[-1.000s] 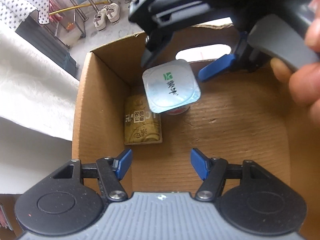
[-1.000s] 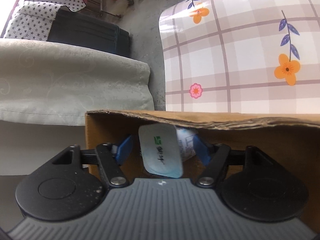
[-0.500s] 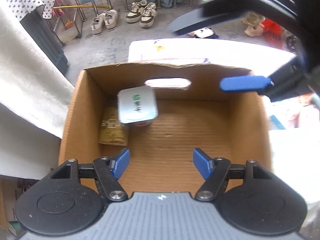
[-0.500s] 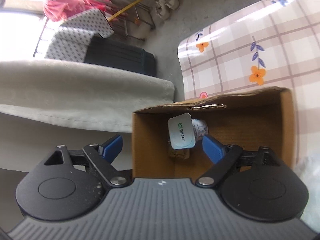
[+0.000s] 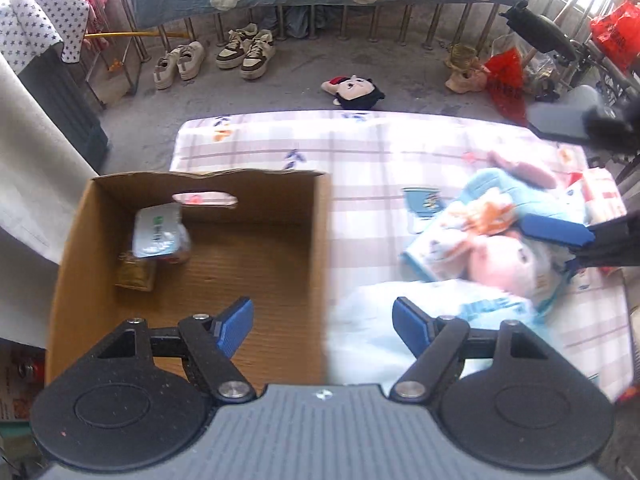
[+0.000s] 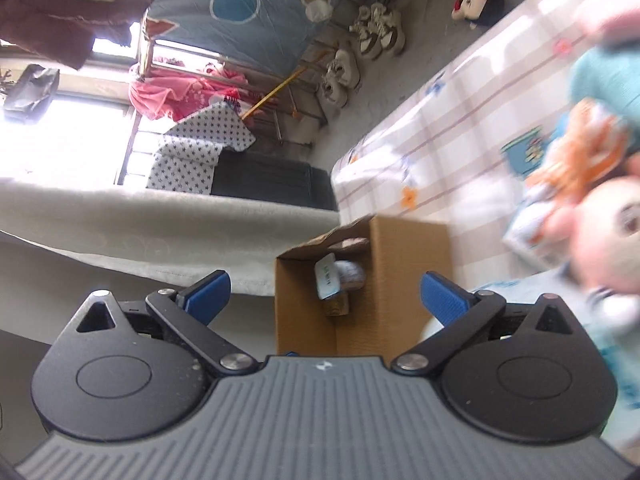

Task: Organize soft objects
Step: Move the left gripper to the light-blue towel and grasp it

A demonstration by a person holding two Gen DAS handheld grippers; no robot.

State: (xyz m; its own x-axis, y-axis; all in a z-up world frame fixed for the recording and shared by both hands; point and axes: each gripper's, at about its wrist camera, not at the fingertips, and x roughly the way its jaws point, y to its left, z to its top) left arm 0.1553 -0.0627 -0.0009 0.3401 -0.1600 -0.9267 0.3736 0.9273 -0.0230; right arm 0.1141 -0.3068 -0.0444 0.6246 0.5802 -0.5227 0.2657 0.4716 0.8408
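An open cardboard box [image 5: 192, 280] stands on the left end of the checked table. A foil-lidded yogurt cup [image 5: 158, 232] and a brown packet [image 5: 136, 276] lie in its far left corner. My left gripper [image 5: 322, 326] hovers over the box's right wall, its jaws opening with nothing between them. A pile of plush toys lies to the right: a pink one [image 5: 500, 256] and a blue one [image 5: 500, 188]. One blue finger [image 5: 556, 232] of the right gripper reaches over that pile. In the right wrist view my right gripper [image 6: 326, 294] is high above the box [image 6: 400, 264], jaws opening wide and empty.
A white and blue soft pack [image 5: 372, 320] lies just right of the box. A white cloth [image 5: 24, 184] hangs at the left. On the floor beyond the table [image 5: 360, 148] are shoes [image 5: 244, 48], a doll head [image 5: 354, 88] and red bags [image 5: 504, 80].
The right gripper let go of the yogurt cup in the box and pulled up and away. My left gripper rose and shifted right, so the plush pile came into view.
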